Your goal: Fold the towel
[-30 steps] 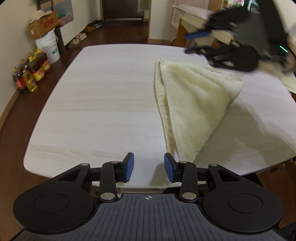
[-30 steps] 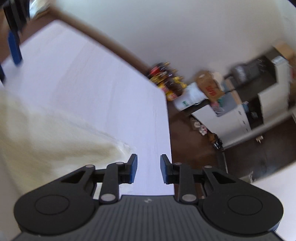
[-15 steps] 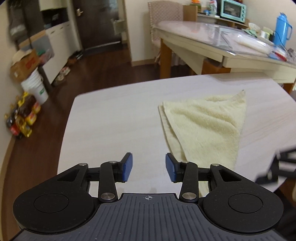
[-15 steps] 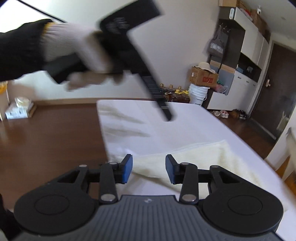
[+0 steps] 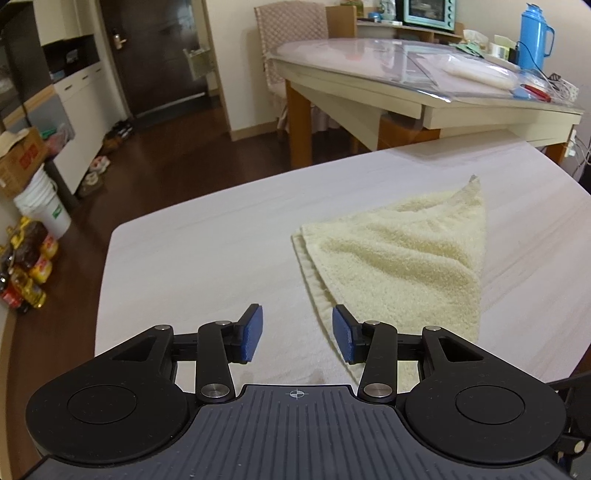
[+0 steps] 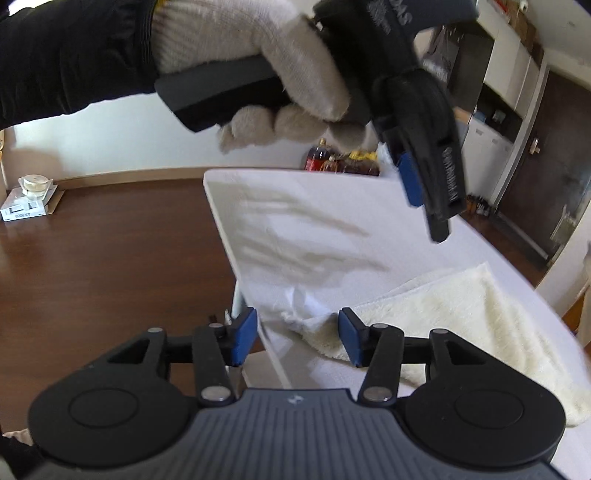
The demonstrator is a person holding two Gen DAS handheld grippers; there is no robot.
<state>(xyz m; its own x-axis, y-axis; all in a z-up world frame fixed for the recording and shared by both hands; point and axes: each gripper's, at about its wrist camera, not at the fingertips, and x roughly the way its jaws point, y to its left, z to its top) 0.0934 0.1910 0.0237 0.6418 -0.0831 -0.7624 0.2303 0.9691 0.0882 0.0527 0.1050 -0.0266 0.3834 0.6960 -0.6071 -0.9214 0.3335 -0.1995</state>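
A cream towel (image 5: 406, 266) lies folded into a triangle on the pale table (image 5: 207, 251), its near corner reaching the table's front edge. My left gripper (image 5: 297, 334) hovers above that near corner, jaws opening, nothing between the blue pads. In the right wrist view the same towel (image 6: 461, 317) spreads to the right, and its corner tip lies below my right gripper (image 6: 297, 339), whose jaws are opening with no grip on the cloth. The left gripper (image 6: 424, 184), held by a gloved hand (image 6: 258, 62), hangs above the table there.
A second table (image 5: 424, 92) with a blue flask (image 5: 533, 33) and clutter stands behind. Bottles (image 5: 26, 269), a white bucket (image 5: 40, 210) and a cardboard box (image 5: 18, 162) sit on the dark wood floor at the left. A small box (image 6: 27, 203) lies on the floor.
Both grippers swung round to the towel's near corner and their jaws widened. The left hand-held gripper came into the right wrist view above the table.
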